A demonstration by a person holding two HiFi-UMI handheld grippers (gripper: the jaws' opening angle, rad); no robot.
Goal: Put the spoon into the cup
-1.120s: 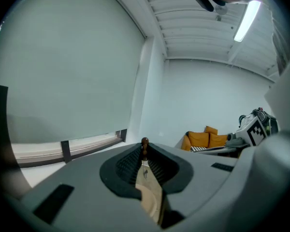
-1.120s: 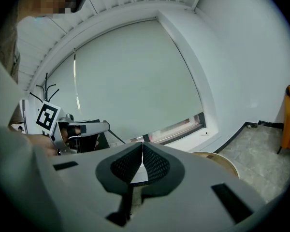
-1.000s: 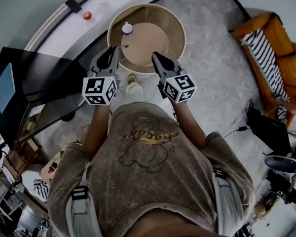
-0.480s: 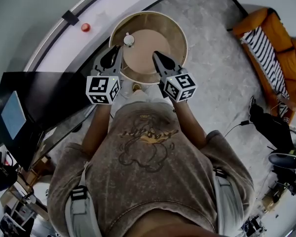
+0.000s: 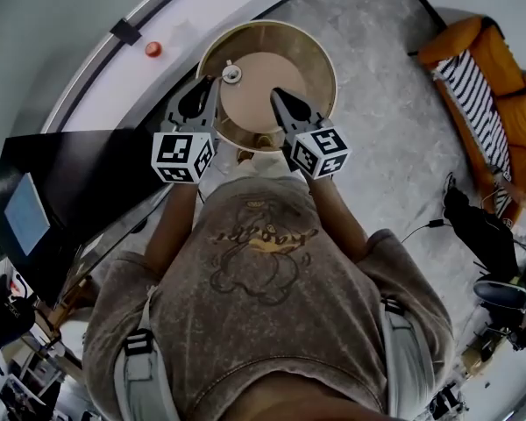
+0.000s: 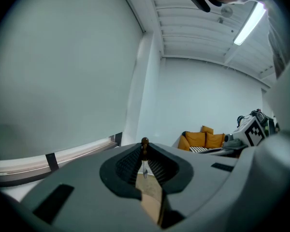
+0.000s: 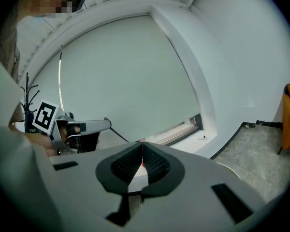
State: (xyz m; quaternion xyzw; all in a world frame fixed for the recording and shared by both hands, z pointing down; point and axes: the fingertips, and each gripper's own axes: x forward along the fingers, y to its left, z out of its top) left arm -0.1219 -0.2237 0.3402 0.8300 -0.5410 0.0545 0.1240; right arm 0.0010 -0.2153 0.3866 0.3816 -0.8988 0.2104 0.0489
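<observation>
grey speckled floor (image 5: 394, 112), orange sofa (image 5: 460, 40), pale wall (image 6: 208, 95), lit ceiling strip light (image 6: 250, 24)

The left gripper (image 6: 144, 152) pinched the spoon's (image 6: 144, 142) thin handle, its brown knob poking out at twelve o'clock. An orange sofa (image 6: 203, 140) sat at four o'clock and a ceiling light (image 6: 250, 24) at one.

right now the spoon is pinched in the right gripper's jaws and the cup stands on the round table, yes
Not quite. The spoon is pinched in the left gripper, between its jaws, as the left gripper view shows. The right gripper has its jaws shut on nothing. The cup does stand on the round table.
</observation>
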